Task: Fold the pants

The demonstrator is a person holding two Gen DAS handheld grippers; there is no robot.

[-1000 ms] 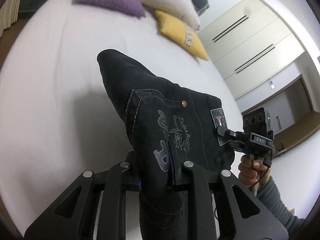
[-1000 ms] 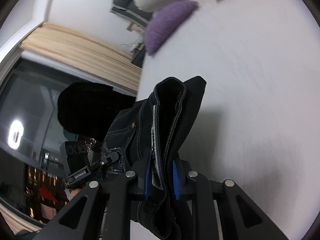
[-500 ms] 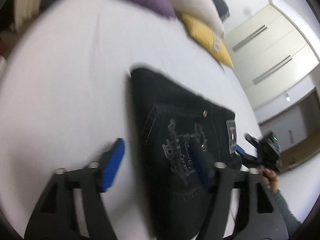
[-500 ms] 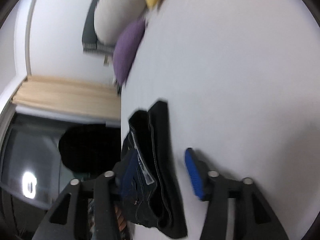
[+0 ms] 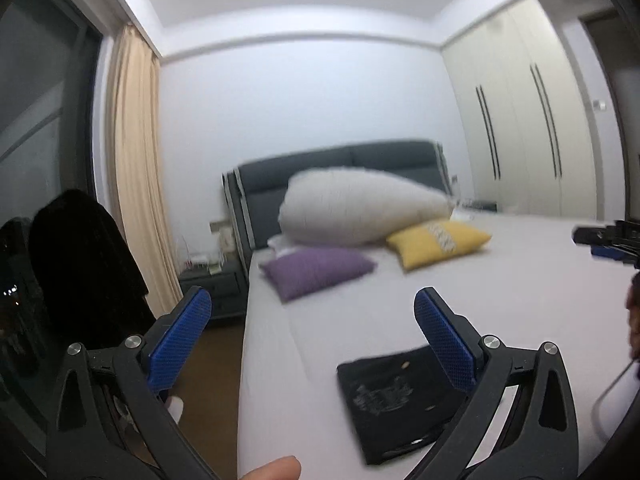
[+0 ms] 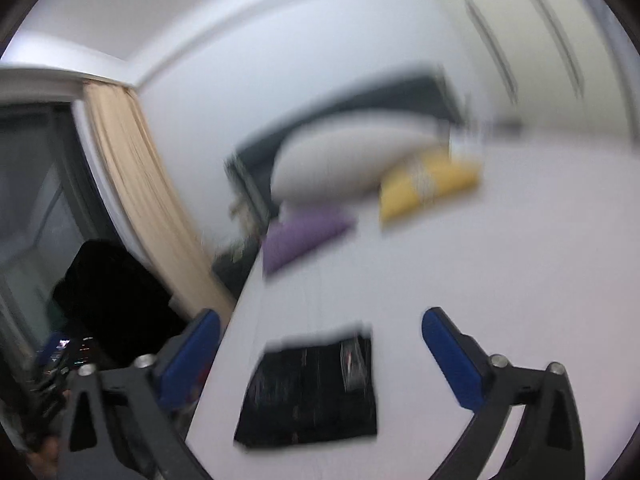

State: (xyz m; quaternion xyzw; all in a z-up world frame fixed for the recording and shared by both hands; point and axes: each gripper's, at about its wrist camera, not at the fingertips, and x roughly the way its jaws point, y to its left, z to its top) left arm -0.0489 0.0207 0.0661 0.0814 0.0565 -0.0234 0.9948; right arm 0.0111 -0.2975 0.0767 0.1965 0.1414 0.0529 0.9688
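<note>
Both tongs have released the pants since the earlier frames, where each clamped a folded edge of the dark denim, and both now stand clear above the bed.

Left tongs point(image 5: 310, 336): blue-padded fingers spread wide apart, nothing between them. A fingertip point(image 5: 272, 469) of the person shows at the 6 o'clock edge of the left wrist view.

Right tongs point(image 6: 320, 356): fingers likewise spread wide, holding nothing. The right wrist view is motion-blurred, so fine detail cannot be read.

Pants point(image 5: 400, 396): folded into a compact dark rectangle, lying flat on the white bed point(image 5: 520, 280) close to its near left edge. In the left wrist view they sit at about 5 o'clock, partly behind the right-hand finger. In the right wrist view the pants point(image 6: 312, 392) lie at 6 o'clock, between the two fingers and below them. A pale printed emblem faces up.

Farther along the bed, toward 12 o'clock:
- purple cushion point(image 5: 316, 270), near the left side of the bed;
- yellow cushion point(image 5: 438, 242), to its right;
- large white pillow point(image 5: 360, 210), leaning behind both against the dark grey headboard point(image 5: 340, 168).

At 9 o'clock a beige curtain point(image 5: 136, 184) hangs beside a dark window. At 2 o'clock stands a cream wardrobe point(image 5: 520, 120). The right tongs' tip appears at the 3 o'clock edge of the left wrist view.
</note>
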